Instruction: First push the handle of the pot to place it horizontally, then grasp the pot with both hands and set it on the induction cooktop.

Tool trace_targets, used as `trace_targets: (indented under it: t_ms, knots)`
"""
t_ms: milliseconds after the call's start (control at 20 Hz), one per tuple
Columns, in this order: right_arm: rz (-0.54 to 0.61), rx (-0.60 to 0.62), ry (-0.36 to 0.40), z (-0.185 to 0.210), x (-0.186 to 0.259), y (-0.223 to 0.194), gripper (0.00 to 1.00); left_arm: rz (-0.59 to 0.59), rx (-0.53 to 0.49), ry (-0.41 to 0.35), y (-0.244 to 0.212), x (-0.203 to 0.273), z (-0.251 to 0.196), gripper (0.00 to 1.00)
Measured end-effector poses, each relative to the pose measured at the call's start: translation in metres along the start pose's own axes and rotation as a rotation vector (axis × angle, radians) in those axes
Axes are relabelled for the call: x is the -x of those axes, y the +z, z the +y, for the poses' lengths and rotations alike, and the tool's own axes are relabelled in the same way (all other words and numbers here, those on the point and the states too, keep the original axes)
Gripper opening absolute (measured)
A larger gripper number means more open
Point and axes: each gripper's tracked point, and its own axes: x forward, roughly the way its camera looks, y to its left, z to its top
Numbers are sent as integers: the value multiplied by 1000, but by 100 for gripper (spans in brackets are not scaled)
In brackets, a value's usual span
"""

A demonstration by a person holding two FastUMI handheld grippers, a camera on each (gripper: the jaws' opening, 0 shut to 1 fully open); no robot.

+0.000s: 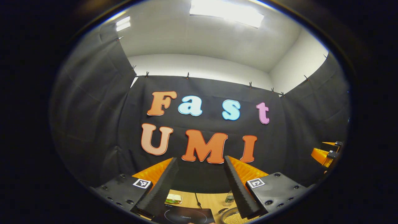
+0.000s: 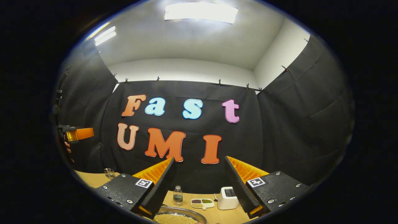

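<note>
Both raised above worktop: left hand-held gripper spread over induction cooktop; right hand-held gripper spread over pot.

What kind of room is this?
Probably a pretend kitchen inside a test booth: a wooden table holds an induction cooktop, a pot of pale grains and a small white appliance, with black cloth walls around.

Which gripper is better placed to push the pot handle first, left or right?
Probably the left. In the left gripper view the pot sits by the left gripper, and a dark handle-like part shows between its open fingers. The right gripper, also open, hangs above the pot's middle.
</note>
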Motion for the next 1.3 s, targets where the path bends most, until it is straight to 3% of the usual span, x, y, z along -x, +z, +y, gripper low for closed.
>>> trace_targets:
  t_ms: [650,1300]
  knots:
    - [50,-17,-5,-13,-6,-30,95,67,-69,20,-36,-10,-2,96]
    - [317,-14,51,-9,10,-130,92,61,-133,-4,-62,-18,-17,97]
